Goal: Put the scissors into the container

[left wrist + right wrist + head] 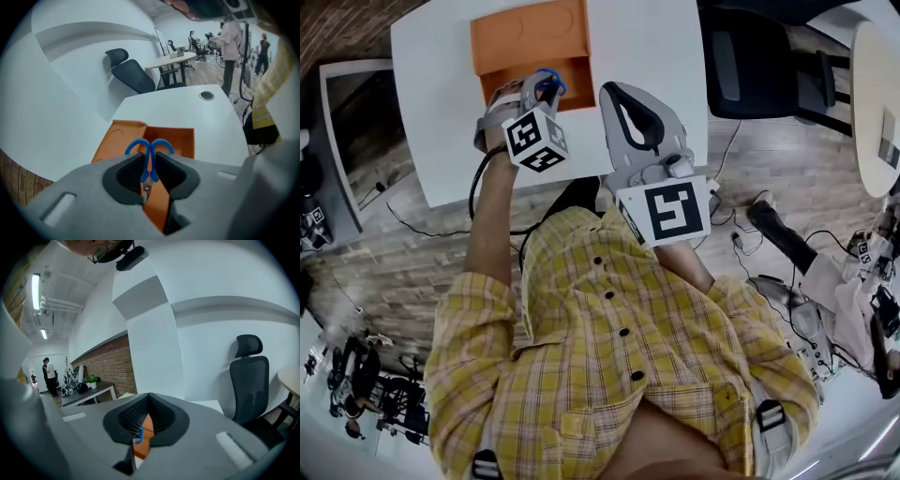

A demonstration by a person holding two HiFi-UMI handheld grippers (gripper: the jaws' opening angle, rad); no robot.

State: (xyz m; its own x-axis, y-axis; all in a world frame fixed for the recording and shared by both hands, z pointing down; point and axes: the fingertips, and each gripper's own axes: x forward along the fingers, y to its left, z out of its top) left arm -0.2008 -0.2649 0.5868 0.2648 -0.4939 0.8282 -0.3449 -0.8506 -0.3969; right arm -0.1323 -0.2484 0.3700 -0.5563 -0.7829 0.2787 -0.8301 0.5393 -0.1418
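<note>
Scissors with blue handles (551, 82) are clamped in my left gripper (546, 88), which is shut on them just above the near edge of the orange container (530, 39). In the left gripper view the handles (149, 146) stick out forward between the pads, blades hidden behind, with the open orange container (176, 140) right beneath and ahead. My right gripper (615, 91) hovers beside it to the right over the white table (647, 37), shut with nothing held. In the right gripper view the jaws (149, 397) meet, with the orange container (146, 430) and a bit of blue scissors (138, 436) showing below.
The table's near edge runs just under both grippers. A black office chair (750, 66) stands right of the table, and a round table (877, 94) further right. Cables lie on the wood floor (741, 234). A cable grommet (206, 95) sits in the tabletop.
</note>
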